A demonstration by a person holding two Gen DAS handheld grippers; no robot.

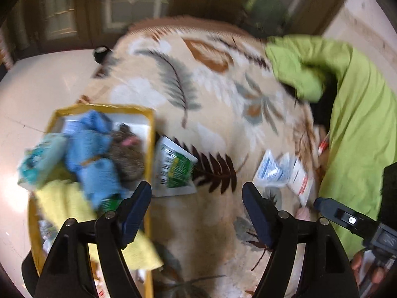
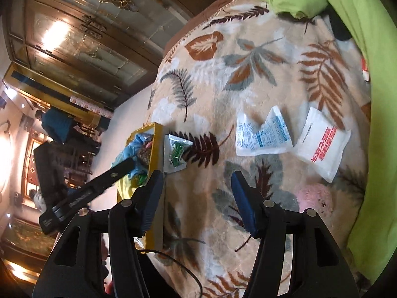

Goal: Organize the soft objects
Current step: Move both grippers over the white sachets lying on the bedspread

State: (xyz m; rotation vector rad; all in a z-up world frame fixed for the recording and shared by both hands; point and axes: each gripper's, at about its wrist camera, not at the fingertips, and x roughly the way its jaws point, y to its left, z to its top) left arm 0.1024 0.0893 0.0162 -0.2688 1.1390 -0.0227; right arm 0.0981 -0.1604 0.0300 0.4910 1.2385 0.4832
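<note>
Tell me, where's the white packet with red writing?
The white packet with red writing lies on the leaf-patterned blanket, right side of the right wrist view, beside the white-and-blue packet.

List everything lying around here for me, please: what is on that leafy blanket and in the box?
blanket: one, beige with brown and grey leaves, under everything.
box: one, yellow-rimmed, at the blanket's left edge.
blue cloth: one, light blue, piled in the box.
yellow cloth: one, pale yellow, draped over the box's near end.
brown furry item: one, brown, in the box; too blurred to name.
green-printed packet: one, white and green, touching the box's right side.
blue-printed packet: one, white and blue, on the blanket.
red-printed packet: one, white and red, beside the blue-printed one.
green bedding: lime, along the right.
left tongs: open, empty.
right tongs: open, empty.
</note>
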